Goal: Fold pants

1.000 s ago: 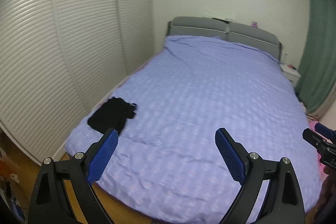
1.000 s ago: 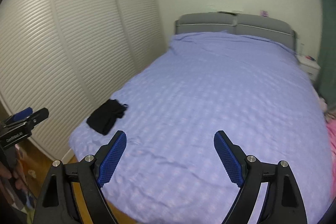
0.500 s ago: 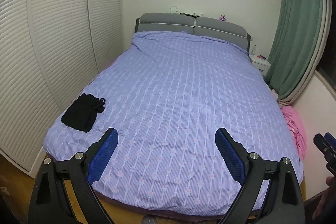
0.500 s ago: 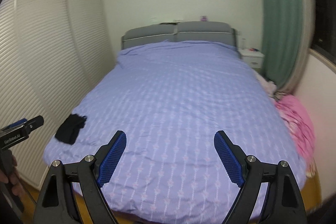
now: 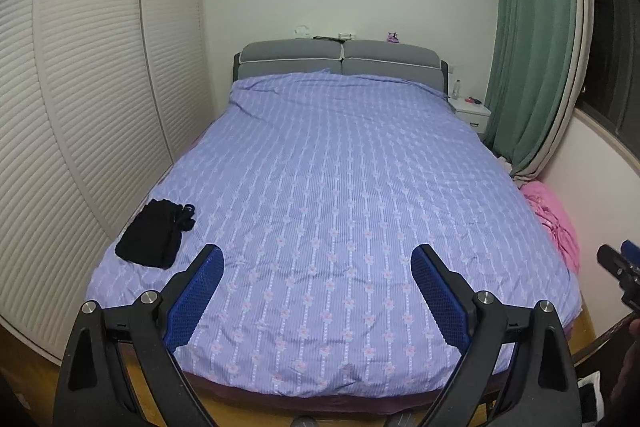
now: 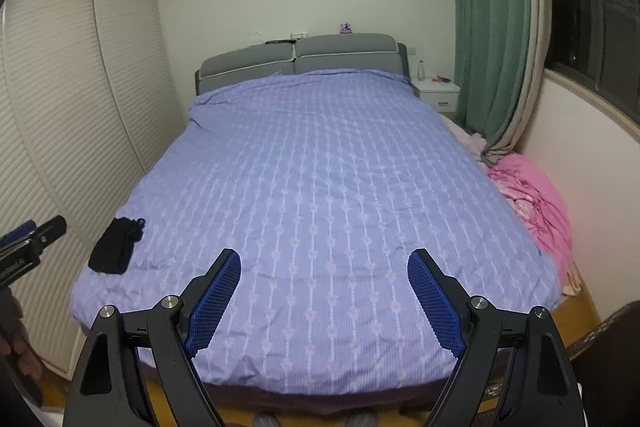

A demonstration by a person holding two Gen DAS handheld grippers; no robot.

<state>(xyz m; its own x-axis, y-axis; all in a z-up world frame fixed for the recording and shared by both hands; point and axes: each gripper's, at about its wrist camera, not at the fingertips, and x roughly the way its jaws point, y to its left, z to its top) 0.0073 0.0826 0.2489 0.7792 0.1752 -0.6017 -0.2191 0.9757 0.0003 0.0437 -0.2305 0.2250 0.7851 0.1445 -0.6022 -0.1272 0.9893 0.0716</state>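
Black folded pants (image 5: 154, 234) lie near the front left corner of the bed (image 5: 332, 187) with its purple patterned cover; they also show in the right wrist view (image 6: 116, 245). My left gripper (image 5: 316, 259) is open and empty, held back from the foot of the bed, well right of the pants. My right gripper (image 6: 324, 263) is open and empty, also off the foot of the bed. Each gripper's tip shows at the edge of the other's view.
White louvred wardrobe doors (image 5: 80, 107) run along the left. A pink heap of cloth (image 6: 536, 199) lies on the floor at the right by the green curtain (image 6: 492, 27). A white nightstand (image 5: 468, 111) stands beside the grey headboard (image 5: 340, 63). Wooden floor lies below.
Both grippers have pulled back and swung right, so the whole bed, curtain and pink cloth now show. The pants have not moved. Both stay open.
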